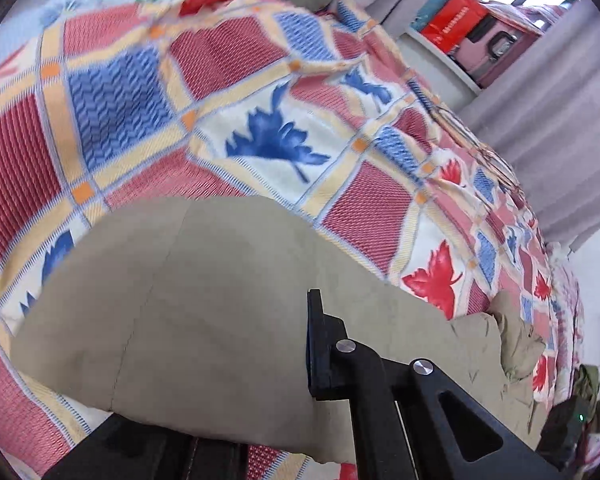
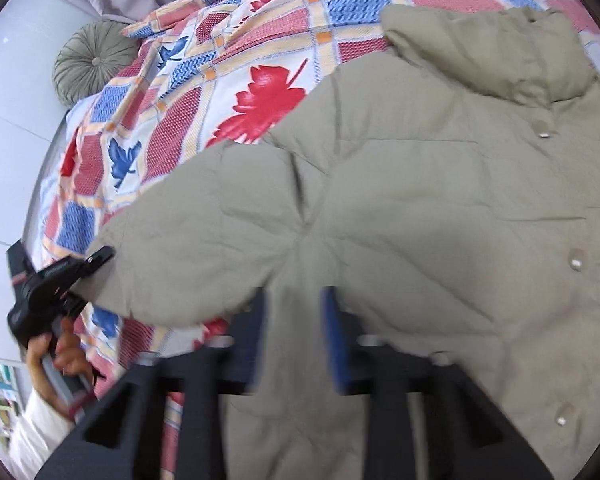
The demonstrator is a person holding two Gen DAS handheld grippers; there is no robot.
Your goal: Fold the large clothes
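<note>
A beige puffer jacket (image 2: pixel 420 200) with snap buttons lies spread on a patchwork bedspread (image 2: pixel 172 128). Its sleeve (image 1: pixel 204 288) fills the lower left wrist view. My left gripper (image 2: pixel 96 258) shows at the left of the right wrist view, shut on the sleeve's cuff. In the left wrist view one black finger (image 1: pixel 320 344) lies over the sleeve; the other is hidden under the fabric. My right gripper (image 2: pixel 294 336) hovers low over the jacket near its lower front, jaws apart with fabric showing between them, blurred.
A round grey-green cushion (image 2: pixel 94 60) sits by the white wall at the bed's head. A shelf with red and pink bags (image 1: pixel 472 36) stands by the grey curtain (image 1: pixel 560 120). Dark clutter (image 1: pixel 580 408) lies on the floor beyond the bed.
</note>
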